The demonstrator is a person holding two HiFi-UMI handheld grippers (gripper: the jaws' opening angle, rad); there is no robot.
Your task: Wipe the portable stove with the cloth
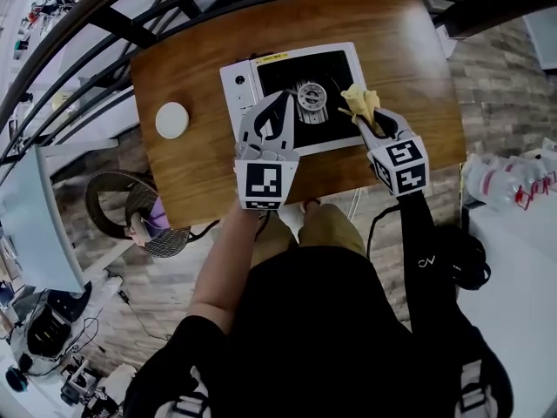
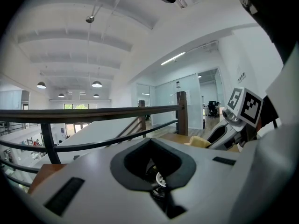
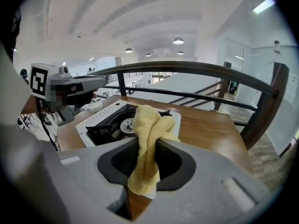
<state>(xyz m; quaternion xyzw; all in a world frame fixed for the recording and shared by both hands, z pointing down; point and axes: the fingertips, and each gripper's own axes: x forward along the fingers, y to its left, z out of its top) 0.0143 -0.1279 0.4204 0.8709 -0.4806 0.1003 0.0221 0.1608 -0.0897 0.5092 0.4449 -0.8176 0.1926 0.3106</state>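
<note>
Right gripper (image 1: 364,118) angled in at right side of stove (image 1: 237,84), jaws pinching bunched yellow cloth (image 1: 359,101). Left gripper (image 1: 284,103) pointed over burner (image 1: 312,97), jaws together, nothing in them. White disc (image 1: 172,119) sits well left on table (image 1: 191,59).

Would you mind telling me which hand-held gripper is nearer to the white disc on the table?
Left. The left hand-held gripper is over the stove's left side, right of the disc; the right hand-held gripper, holding the yellow cloth, is farther right, beyond the burner.

Grey left gripper (image 1: 283,104) carries a black-white marker cube (image 1: 264,184).
</note>
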